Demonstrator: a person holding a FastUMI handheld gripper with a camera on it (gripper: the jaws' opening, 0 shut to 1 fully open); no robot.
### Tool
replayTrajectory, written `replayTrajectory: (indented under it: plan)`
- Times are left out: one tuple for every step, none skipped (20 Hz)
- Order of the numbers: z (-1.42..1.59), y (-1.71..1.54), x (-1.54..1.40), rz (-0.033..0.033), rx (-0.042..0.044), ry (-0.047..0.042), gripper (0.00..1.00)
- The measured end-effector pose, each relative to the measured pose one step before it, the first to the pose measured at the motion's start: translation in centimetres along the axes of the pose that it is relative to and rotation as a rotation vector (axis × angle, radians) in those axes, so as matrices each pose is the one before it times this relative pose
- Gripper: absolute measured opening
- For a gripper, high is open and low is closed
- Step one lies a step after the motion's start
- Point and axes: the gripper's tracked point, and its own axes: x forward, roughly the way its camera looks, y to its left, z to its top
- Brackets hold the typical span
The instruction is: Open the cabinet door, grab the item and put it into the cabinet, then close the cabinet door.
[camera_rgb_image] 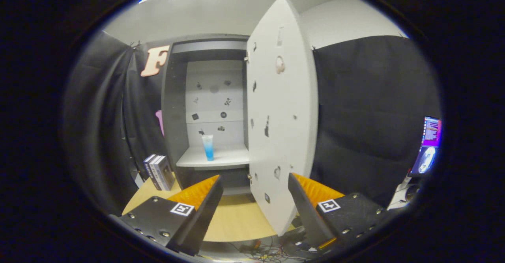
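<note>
A grey cabinet (173, 109) stands on the wooden table beyond my fingers. Its white door (282, 113) is swung wide open toward me, its lower edge reaching down between my fingertips. On the cabinet's white shelf (221, 158) stands an upright tube (208, 147), white at the top and blue at the bottom. My gripper (254, 182) is open, held back from the cabinet over the table's near edge, with nothing between its fingers but the door's lower part behind them.
Several books (159, 172) stand on the wooden table (232, 219) left of the cabinet. A lit monitor (428, 144) sits far right. Cables lie below the table's front edge. Black cloth walls close in both sides.
</note>
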Motion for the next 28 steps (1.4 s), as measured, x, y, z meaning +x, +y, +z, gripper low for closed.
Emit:
replayTrajectory:
  plan:
    - [-0.036,-2.137,-0.360,-0.03602,0.00132,0.00160,0.98]
    - [-0.141,-1.955,-0.207,-0.03041,-0.00139,-0.00271,0.98]
    - [0.036,-1.942,0.283,-0.03123,-0.00020,-0.00203,0.98]
    - [-0.198,-1.727,0.659,-0.03302,0.00940,0.00341,0.98]
    - [-0.262,-1.204,0.777,-0.01708,0.00544,0.01067,0.98]
    - [-0.263,-1.158,0.760,-0.02001,0.00459,0.00235,0.99]
    - [-0.067,-1.108,0.886,-0.01391,0.00632,0.00053,0.99]
    - [-0.033,-0.609,0.816,-0.00908,0.01055,0.00084,0.99]
    - [0.150,-0.276,0.777,-0.00128,0.01577,-0.00179,0.99]
    - [-0.061,0.219,0.543,0.00918,0.01190,0.00049,0.99]
    - [0.019,0.332,0.445,0.01219,0.00649,0.00062,0.99]
    - [-0.110,0.137,0.177,0.00846,0.00185,-0.00002,0.99]
    - [-0.042,-0.143,0.224,-0.00451,-0.00994,0.00129,0.98]
    - [0.063,0.095,-0.218,0.00406,-0.00041,-0.00396,0.97]
    - [0.185,0.279,-0.113,0.00289,0.00570,0.00302,0.97]
    - [-0.101,0.563,0.024,0.00712,-0.00088,0.00060,0.97]
    - [0.048,0.249,-0.472,-0.00627,-0.01155,-0.00862,0.96]
    - [-0.055,0.273,0.054,-0.00390,-0.01381,-0.00044,0.95]
    - [0.033,0.404,-0.103,0.00220,-0.01045,-0.00472,0.95]
    - [0.002,0.665,-0.168,0.01120,-0.00543,0.00300,0.95]
    - [0.021,0.746,-0.259,0.02111,0.00207,0.00006,0.95]
    - [-0.090,0.644,-0.262,0.02674,0.00144,0.00122,0.95]
    - [-0.041,0.797,-0.223,0.02604,0.00791,0.00304,0.95]
    - [-0.131,0.818,-0.195,0.02523,0.00377,0.00517,0.95]
    - [-0.088,0.823,-0.164,0.02273,0.00296,0.00175,0.95]
    - [-0.056,0.770,0.127,0.02050,-0.00109,0.00276,0.95]
    - [0.015,0.729,0.030,0.01906,-0.00160,0.00143,0.95]
    - [-0.052,0.816,0.021,0.02083,-0.00571,0.00265,0.95]
